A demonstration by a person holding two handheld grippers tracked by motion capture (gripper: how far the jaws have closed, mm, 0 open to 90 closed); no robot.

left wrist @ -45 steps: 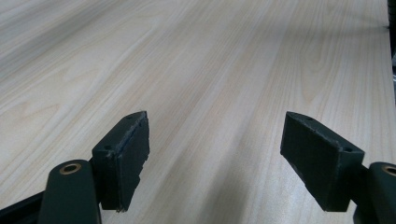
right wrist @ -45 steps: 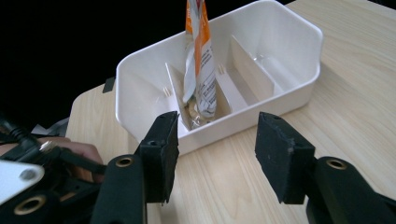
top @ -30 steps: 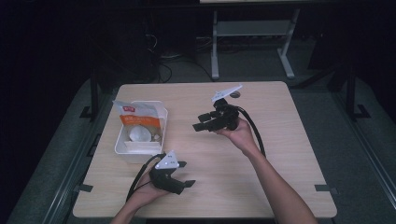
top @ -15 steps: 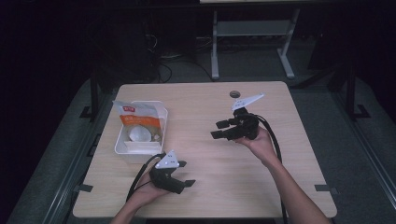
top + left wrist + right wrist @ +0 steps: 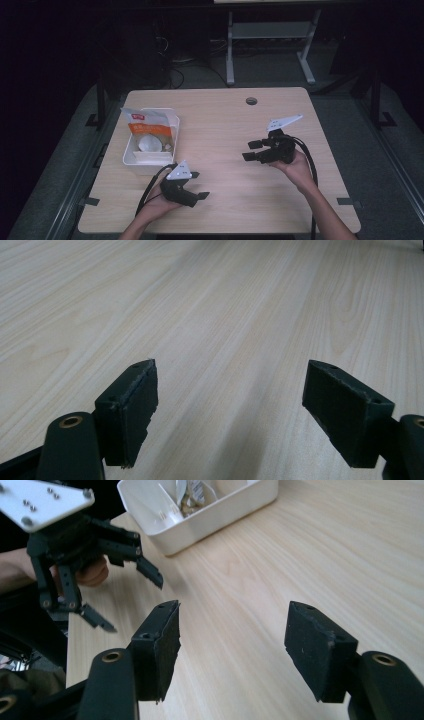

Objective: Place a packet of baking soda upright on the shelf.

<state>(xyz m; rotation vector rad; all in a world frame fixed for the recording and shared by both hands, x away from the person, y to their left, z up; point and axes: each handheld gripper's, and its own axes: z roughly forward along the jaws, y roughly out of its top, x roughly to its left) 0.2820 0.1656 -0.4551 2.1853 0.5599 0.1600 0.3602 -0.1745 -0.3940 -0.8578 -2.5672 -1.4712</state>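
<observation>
Both tongs, left and right, gape empty; the packet at ten o'clock looks light, crinkly, probably best pinched by its top edge.

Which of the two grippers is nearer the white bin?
The left gripper. It sits just below the white bin at the table's left front, while the right gripper is held out over the table's right half, both open and empty.

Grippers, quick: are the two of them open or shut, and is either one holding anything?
Left gripper: open, fingers wide apart, holding nothing.
Right gripper: open, just been opening further, nothing between its fingers.
</observation>
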